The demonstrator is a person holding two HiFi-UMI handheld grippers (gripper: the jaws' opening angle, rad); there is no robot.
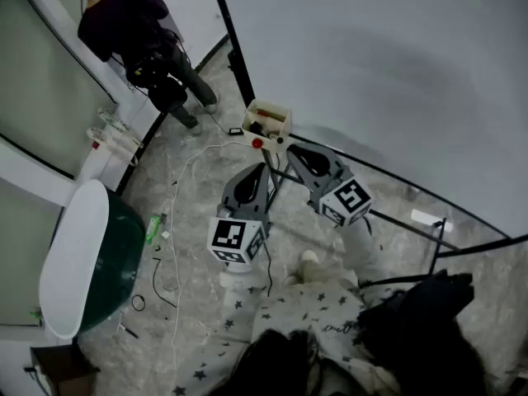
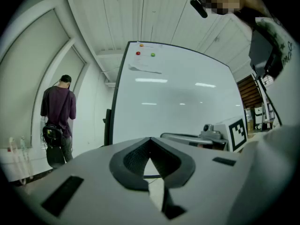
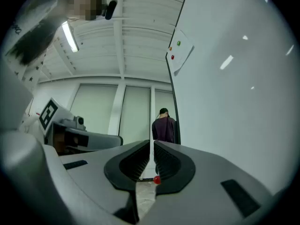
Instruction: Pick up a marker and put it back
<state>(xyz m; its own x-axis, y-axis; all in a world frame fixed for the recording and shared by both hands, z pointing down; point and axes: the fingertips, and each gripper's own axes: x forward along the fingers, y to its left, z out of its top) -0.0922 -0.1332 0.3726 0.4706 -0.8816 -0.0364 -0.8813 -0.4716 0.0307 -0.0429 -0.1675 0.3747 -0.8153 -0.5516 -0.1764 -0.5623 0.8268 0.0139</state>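
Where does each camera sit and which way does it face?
Head view: on the person's head, looking steeply down at the floor; left gripper, right gripper and clothing show.
Left gripper view: on the left gripper, facing the whiteboard; its shut fingers show.
Right gripper view: on the right gripper, facing a standing bystander; its shut fingers show.
Shared: both gripper views show the whiteboard and that bystander.

- The whiteboard [image 1: 371,64] fills the right and upper part of the head view, standing on the floor [image 1: 206,139].
- A small box [image 1: 266,122] sits at the whiteboard's lower left corner.
- The left tongs [image 1: 262,168] and right tongs [image 1: 290,150] lie side by side just before that box, tips toward it.
- A person [image 1: 136,31] stands well behind, to the left.
- A table [image 1: 70,254] is at far left, with cables [image 1: 173,221] on the floor between it and the tongs.
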